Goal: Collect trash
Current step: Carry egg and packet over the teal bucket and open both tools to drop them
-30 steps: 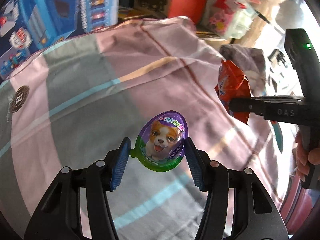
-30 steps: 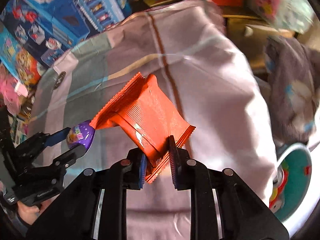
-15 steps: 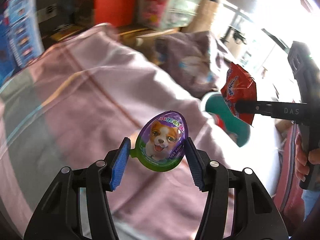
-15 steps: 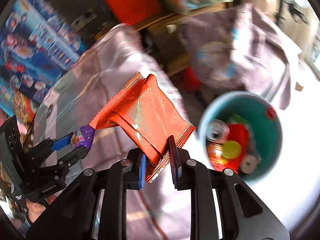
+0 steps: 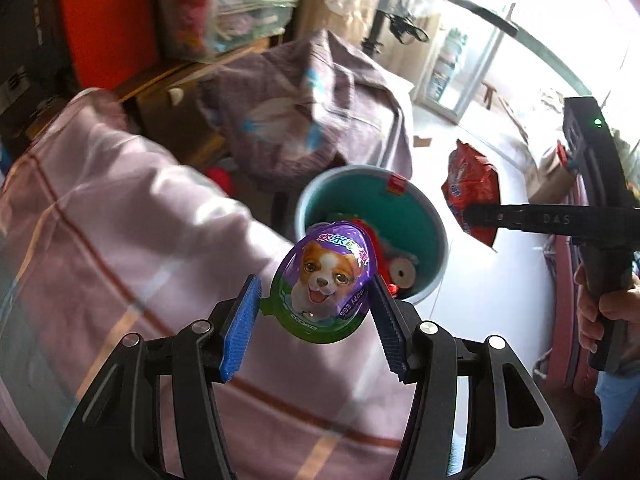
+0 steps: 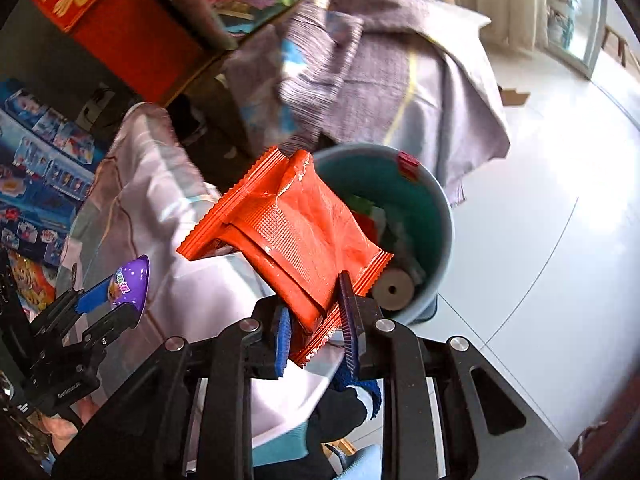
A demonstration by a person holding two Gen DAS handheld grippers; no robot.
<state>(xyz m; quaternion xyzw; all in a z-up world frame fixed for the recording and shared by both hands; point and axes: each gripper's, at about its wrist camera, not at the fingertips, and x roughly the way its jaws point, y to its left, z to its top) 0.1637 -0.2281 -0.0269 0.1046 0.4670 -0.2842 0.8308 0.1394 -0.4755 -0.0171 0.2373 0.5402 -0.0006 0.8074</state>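
Observation:
My left gripper (image 5: 316, 320) is shut on a purple egg-shaped wrapper with a puppy picture (image 5: 326, 280), held in the air over the bed edge, just before a teal bin (image 5: 424, 216) on the floor. The bin holds several pieces of trash. My right gripper (image 6: 314, 322) is shut on an orange snack wrapper (image 6: 296, 232), held above the bin's (image 6: 436, 208) left rim. The orange wrapper (image 5: 472, 188) and right gripper (image 5: 516, 220) show in the left wrist view, right of the bin. The left gripper (image 6: 108, 304) with the purple egg wrapper (image 6: 130, 284) shows at the left of the right wrist view.
A pink striped bedsheet (image 5: 120, 240) covers the bed on the left. A grey blanket (image 5: 304, 112) drapes over something behind the bin. Red boxes (image 6: 128, 32) and toy boxes (image 6: 36, 168) stand at the back. White floor (image 6: 540, 240) lies to the right.
Both grippers have swung from over the bed toward the teal bin, still holding their wrappers. The bin now lies close below both.

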